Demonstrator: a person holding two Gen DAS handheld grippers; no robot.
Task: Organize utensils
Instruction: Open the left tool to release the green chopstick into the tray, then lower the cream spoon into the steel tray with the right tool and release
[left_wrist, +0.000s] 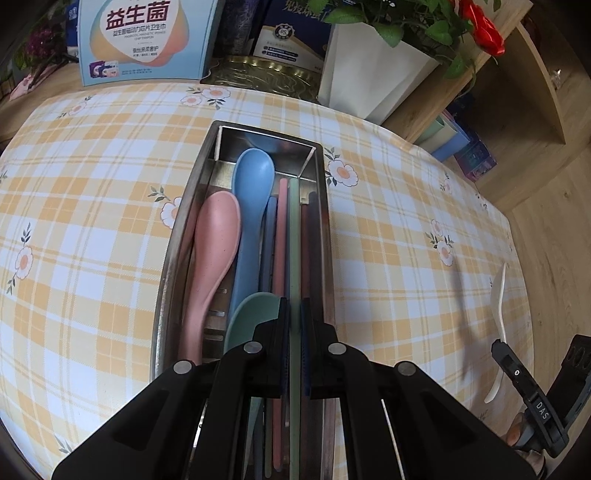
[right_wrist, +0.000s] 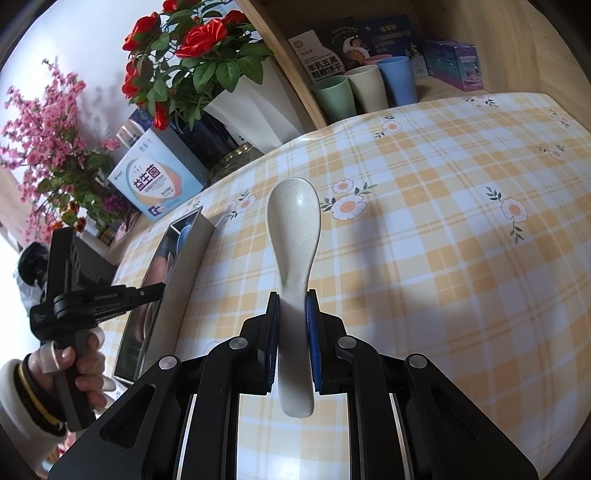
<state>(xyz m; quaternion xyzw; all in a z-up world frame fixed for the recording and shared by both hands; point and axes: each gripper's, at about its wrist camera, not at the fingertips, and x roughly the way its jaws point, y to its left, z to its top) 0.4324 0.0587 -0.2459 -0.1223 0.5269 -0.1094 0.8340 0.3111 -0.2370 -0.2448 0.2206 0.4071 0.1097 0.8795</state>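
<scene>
Over metal tray (left_wrist: 177, 236) on checked bench (left_wrist: 92, 184): left gripper (left_wrist: 295, 317) clenched on green chopstick (left_wrist: 294, 236); right gripper (right_wrist: 292, 314) grasping white spoon (right_wrist: 293, 229) beside tray.
Advise lowering chopstick parallel to pink chopstick (left_wrist: 282, 236), releasing only once flat. Inside tray: pink spoon (left_wrist: 214, 251), blue spoon (left_wrist: 253, 206), green spoon (left_wrist: 255, 314), further chopsticks.

Your metal tray (left_wrist: 177, 236) sits mid-table on the tablecloth (left_wrist: 92, 192), its long axis running six to twelve o'clock. Inside it, two spoons (left_wrist: 216, 243) lie along the nine o'clock side and chopsticks (left_wrist: 293, 236) along the three o'clock side (one is between the left gripper's (left_wrist: 294, 314) pads). Boxes (left_wrist: 147, 40) and a planter (left_wrist: 369, 81) stand behind at twelve.
</scene>
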